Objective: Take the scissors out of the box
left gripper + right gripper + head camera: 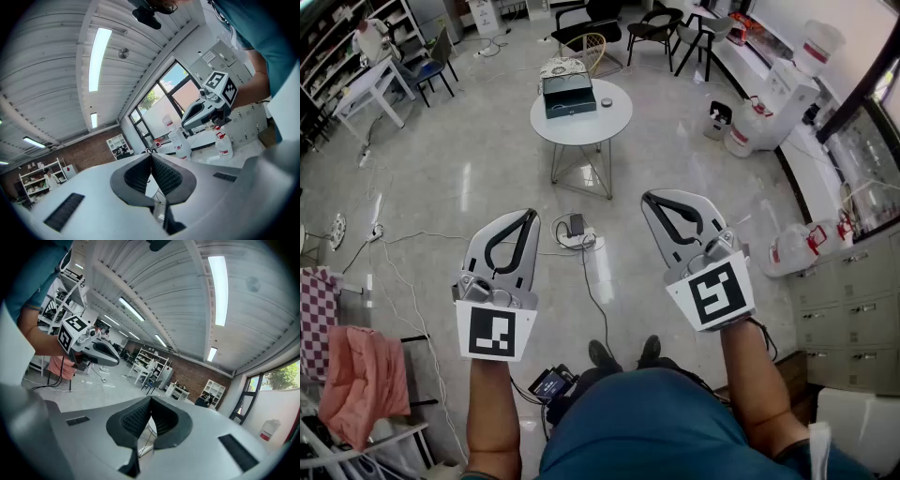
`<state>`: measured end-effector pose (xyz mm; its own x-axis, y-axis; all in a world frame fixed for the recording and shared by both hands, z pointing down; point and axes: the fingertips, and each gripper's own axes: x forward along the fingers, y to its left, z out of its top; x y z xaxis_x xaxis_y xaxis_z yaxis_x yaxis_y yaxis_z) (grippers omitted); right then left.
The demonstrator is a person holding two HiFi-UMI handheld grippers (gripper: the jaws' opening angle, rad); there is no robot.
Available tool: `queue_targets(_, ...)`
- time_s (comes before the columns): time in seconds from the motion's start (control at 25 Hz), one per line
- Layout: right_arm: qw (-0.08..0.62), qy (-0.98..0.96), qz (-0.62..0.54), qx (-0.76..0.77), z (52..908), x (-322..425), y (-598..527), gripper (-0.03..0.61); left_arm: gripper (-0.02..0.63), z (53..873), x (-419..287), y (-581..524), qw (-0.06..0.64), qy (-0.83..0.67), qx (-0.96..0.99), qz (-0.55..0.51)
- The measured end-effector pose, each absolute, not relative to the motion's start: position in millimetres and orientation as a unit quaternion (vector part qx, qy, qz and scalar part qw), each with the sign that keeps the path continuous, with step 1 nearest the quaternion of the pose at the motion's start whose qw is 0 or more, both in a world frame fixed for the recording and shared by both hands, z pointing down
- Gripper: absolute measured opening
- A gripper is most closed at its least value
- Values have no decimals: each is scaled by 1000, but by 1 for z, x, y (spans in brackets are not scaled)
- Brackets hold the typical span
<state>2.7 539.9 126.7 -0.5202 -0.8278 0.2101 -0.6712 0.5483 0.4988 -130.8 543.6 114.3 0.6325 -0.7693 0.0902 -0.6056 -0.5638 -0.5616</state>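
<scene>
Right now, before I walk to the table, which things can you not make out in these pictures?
Scissors: they appear in no view. In the head view the dark box on the round table is too far away and too small to show its inside.
Left gripper view: the shut left gripper hides the dark box.
Right gripper view: the shut right gripper hides it too.

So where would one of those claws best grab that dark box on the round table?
Probably a side wall's top edge, coming down from above: the box lies flat on the round table and looks too broad to span. Whether it's open is unclear from here. The left gripper and right gripper are both shut, so jaws must open first.
</scene>
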Motion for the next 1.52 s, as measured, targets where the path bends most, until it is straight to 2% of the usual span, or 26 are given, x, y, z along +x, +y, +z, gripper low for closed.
queue_targets(1.0,191,-856,-170,449,122,-56,495,40,20,123,-177,509,235,377,-883,-150)
queue_targets(1.52,159,-882,-153,417,135,-13,397,40,20,134,-133,431,222,408,-865,-190)
